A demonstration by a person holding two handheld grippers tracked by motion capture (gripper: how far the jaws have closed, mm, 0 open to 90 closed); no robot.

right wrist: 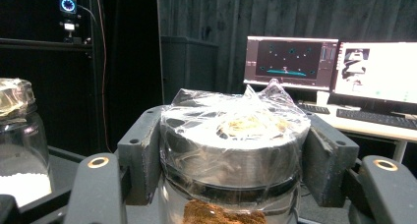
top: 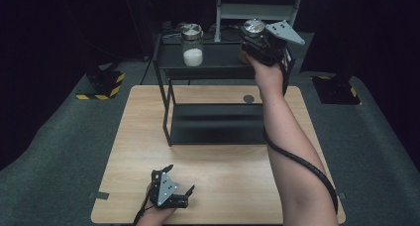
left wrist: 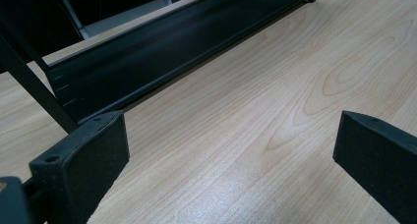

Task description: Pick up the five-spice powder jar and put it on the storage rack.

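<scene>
The left gripper (top: 179, 195) rests open and empty on the table (top: 237, 171). 1 jar (top: 192, 44) (white grains) stands on the rack's (top: 213, 62) top shelf; the right gripper (right wrist: 236, 160) clamps a 2nd jar (right wrist: 235, 150) there, apparently not yet released.

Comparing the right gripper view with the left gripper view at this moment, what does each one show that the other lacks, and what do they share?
Right gripper view: the right gripper clamped on a film-wrapped jar lid, brown powder inside, a jar of white granules beside it, and monitors behind.

Left gripper view: the left gripper open over the bare wooden tabletop, facing the rack's lower shelf.

Shared: the black rack.
</scene>
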